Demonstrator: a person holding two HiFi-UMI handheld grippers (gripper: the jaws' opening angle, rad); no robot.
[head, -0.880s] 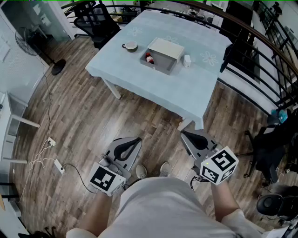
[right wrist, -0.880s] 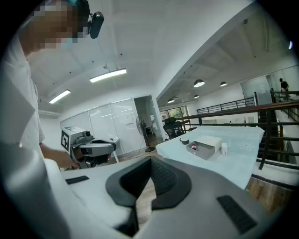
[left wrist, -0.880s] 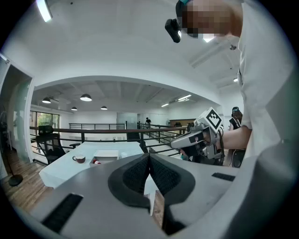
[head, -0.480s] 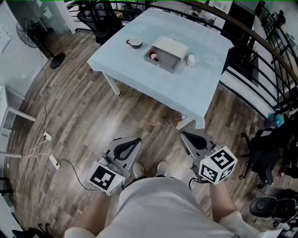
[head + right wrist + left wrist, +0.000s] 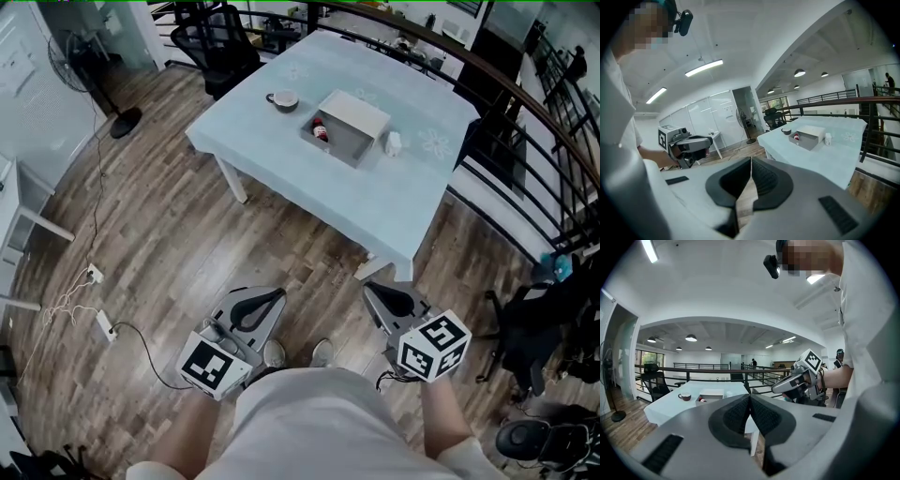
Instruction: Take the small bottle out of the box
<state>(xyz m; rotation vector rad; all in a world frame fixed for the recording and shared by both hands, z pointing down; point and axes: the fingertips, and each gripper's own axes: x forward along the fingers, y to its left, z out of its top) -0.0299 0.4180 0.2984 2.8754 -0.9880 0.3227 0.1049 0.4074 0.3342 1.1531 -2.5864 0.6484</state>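
We are standing on the wooden floor (image 5: 169, 244), well apart from the table (image 5: 281, 159), which is wearing a pale blue cloth. We are holding the left gripper (image 5: 265, 298) and the right gripper (image 5: 380, 295) low in front of us, side by side and both pointing toward the table. In each gripper view the two dark pads are pressing together with nothing between them, so both are closed and empty.

The grey box (image 5: 349, 141) is sitting near the middle of the table, its white lid standing open on the far side. The small bottle (image 5: 320, 129), showing a red part, is lying inside the box at the end nearest the cup (image 5: 282, 98). The cup is resting on the cloth just beyond that end, apart from the box. A small white container (image 5: 394, 142) is standing just beside the opposite end. A black office chair (image 5: 220, 42) is waiting at the table's far corner, and a dark railing (image 5: 525, 103) is curving past on the right
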